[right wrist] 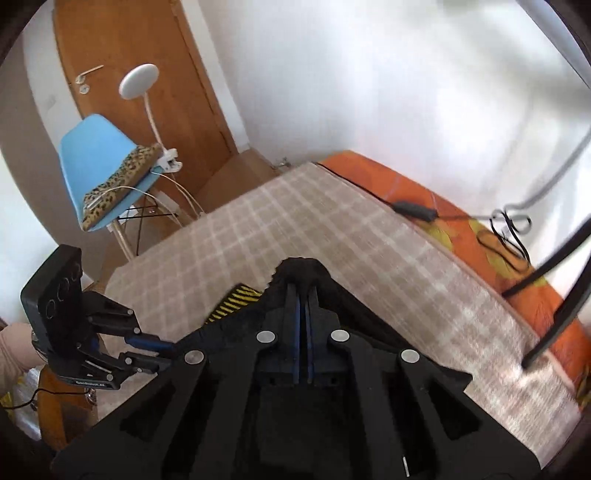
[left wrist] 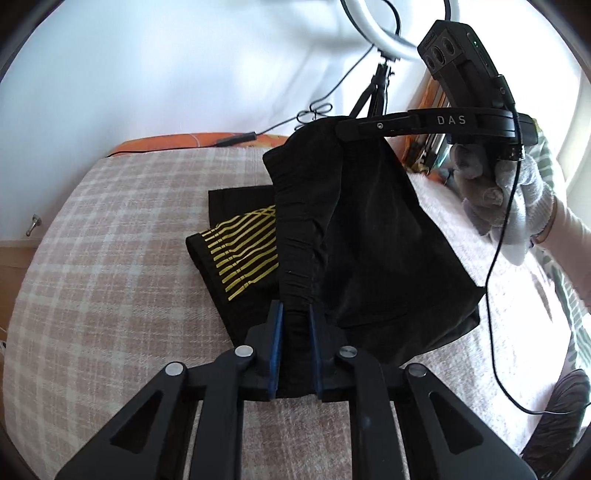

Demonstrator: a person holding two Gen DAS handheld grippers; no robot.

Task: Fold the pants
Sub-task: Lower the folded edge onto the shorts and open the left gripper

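The pants [left wrist: 369, 240] are clamped by both closed grippers [left wrist: 295, 314] [right wrist: 304, 291]; the waistband should be carried level over the legs on the bed [left wrist: 110, 258].

The right gripper [left wrist: 343, 129] tips are hidden in the pants [left wrist: 369, 236]; the blanket [right wrist: 369, 258] is blurred at right.

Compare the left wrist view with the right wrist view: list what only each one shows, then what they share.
Only the left wrist view shows the gloved right hand and the white ring light.

Only the right wrist view shows the light blue plastic chair, the white clip-on lamp and the brown wooden door.

Both show the black pants with gold stripes, gripped by the left gripper and right gripper, over the beige checked blanket.
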